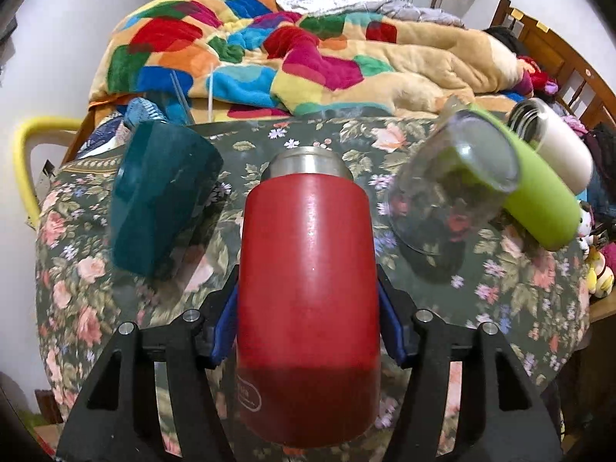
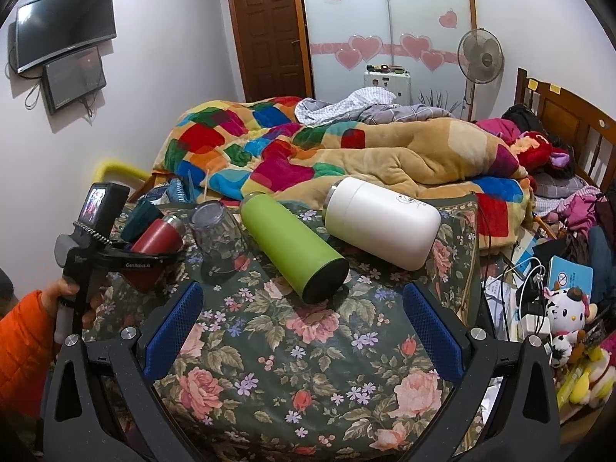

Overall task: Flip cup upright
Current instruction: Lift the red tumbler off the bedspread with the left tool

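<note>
My left gripper (image 1: 308, 308) is shut on a red flask (image 1: 308, 300), its steel neck pointing away from me; the flask is tilted over the floral table (image 1: 115, 308). It also shows in the right wrist view (image 2: 158, 236), held in the left gripper (image 2: 154, 256). A teal cup (image 1: 158, 196) leans at the left, a clear glass cup (image 1: 450, 188) at the right. A green bottle (image 2: 292, 246) and a white flask (image 2: 381, 221) lie on their sides. My right gripper (image 2: 304, 331) is open and empty above the near table, short of the green bottle.
A bed with a colourful patchwork blanket (image 2: 308, 146) runs behind the table. A yellow chair back (image 1: 23, 161) stands at the left. Plush toys and cables (image 2: 562, 315) crowd the right edge. A fan (image 2: 479, 57) and a door (image 2: 269, 30) stand at the far wall.
</note>
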The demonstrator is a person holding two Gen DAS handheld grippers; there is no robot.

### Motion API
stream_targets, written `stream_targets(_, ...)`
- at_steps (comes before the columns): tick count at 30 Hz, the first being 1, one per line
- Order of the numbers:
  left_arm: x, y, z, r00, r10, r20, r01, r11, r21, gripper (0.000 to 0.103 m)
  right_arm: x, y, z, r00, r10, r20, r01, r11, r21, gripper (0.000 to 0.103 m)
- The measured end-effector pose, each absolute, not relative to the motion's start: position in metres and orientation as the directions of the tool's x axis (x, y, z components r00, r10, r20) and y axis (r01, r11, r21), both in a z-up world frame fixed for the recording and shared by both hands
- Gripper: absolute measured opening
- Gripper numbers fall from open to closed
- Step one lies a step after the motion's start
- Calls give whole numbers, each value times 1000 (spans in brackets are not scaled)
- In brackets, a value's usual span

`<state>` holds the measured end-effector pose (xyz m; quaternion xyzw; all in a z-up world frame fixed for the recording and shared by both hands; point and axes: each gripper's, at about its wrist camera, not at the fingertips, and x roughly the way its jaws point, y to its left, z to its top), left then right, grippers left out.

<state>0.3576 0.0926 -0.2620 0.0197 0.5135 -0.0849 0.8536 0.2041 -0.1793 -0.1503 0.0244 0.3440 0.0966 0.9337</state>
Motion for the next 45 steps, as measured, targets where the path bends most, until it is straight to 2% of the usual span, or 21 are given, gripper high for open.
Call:
stream_targets(14,287,53,-169,580,-186,-793,250,967,-43,61,169,-180,-121,788,226,-573,-198,974,113,103)
stream_targets(22,265,3,-152,576,-258,-776,346,937,-55,61,149,-187,-110,808,231,-542,-201,973,115,103)
stream_targets(30,258,-52,-182,506,-305,-807,421,904,-78,61,141,-197,-112,812,226,-537,-189,974,124,103)
stream_targets(45,266,-101,-286,352,-249,-902,418,904,-87,61,147,-211,-136,769,216,-602,-172,976,131,103)
